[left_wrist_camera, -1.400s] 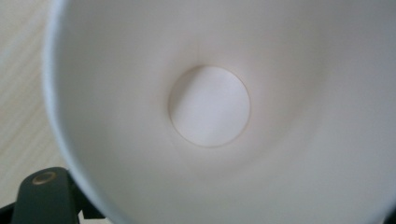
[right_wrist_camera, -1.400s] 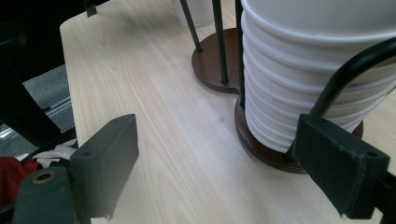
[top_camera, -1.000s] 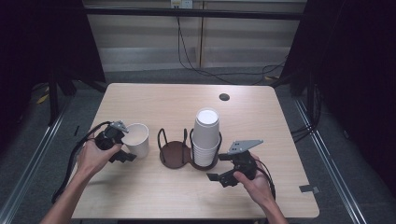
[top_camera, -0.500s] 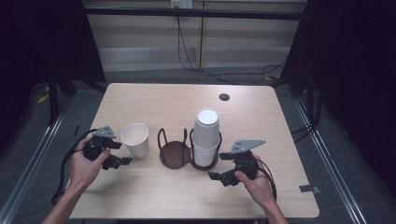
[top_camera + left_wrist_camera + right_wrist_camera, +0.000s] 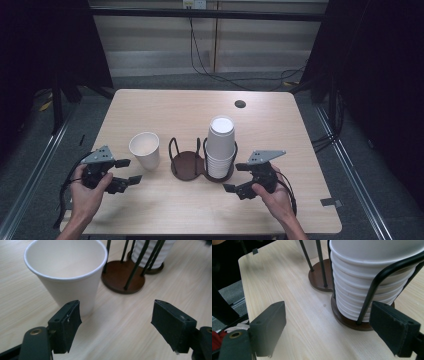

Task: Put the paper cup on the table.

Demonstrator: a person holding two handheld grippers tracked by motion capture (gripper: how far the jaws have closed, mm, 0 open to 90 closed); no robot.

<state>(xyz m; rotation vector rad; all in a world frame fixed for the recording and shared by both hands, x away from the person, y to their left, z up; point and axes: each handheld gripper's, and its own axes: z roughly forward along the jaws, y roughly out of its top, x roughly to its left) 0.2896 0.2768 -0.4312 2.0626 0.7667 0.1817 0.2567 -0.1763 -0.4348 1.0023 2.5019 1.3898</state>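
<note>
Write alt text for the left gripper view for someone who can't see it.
An upright white paper cup stands on a light wooden table just beyond the open left gripper, nearer its left-hand jaw. Behind it is a dark wire cup holder with stacked white cups.

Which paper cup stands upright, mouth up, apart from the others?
The lone paper cup left of the holder; the stacked cups sit inverted inside it.

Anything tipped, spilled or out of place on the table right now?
Nothing stands out. The single paper cup stands upright and empty beside the two-ring cup holder. The cup stack sits straight in the holder's right ring. Both the left gripper and right gripper are open and hold nothing.
</note>
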